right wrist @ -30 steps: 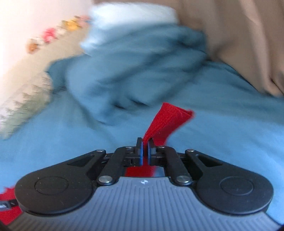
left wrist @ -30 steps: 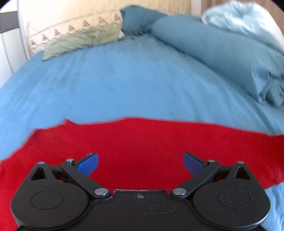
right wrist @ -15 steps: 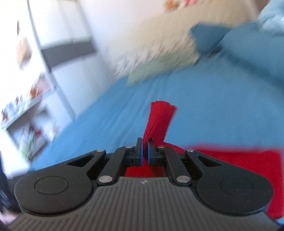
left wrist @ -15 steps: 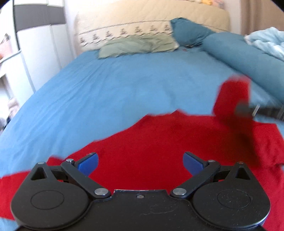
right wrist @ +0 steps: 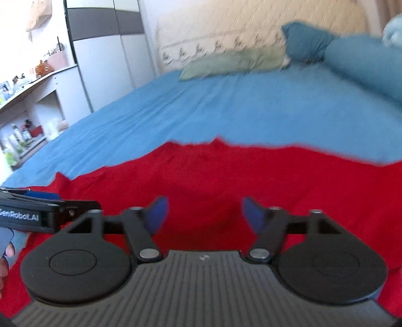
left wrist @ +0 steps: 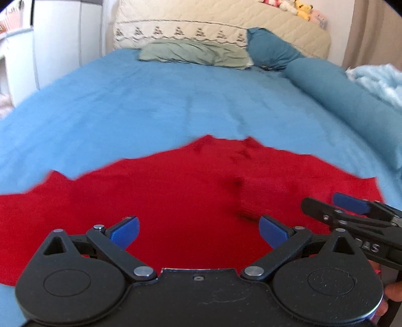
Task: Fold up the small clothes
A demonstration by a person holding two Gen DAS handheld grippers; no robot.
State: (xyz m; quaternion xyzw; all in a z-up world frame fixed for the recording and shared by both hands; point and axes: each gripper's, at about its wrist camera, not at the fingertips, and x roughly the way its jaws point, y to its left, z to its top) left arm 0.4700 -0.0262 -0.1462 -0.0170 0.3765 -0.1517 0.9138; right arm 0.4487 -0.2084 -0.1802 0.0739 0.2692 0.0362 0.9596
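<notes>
- Gaping wide, left gripper (left wrist: 198, 232) is held w/ blue pads apart, nothing between them.
- Right gripper (right wrist: 203, 213) likewise spread, empty.
- Soft red garment (left wrist: 176, 201) is spread flat under both, on smooth blue bedsheet (left wrist: 150, 100).
- Green pillow (left wrist: 193, 52) and quilted headboard (left wrist: 213, 22) are seen beyond.

A home bedroom is shown. A bed (left wrist: 150, 100) covered with a blue sheet is backed by a quilted headboard (left wrist: 201, 22), with pillows (left wrist: 193, 52) laid against it. A tall wardrobe (right wrist: 105, 55) and cluttered shelves (right wrist: 30, 85) are seen alongside.
</notes>
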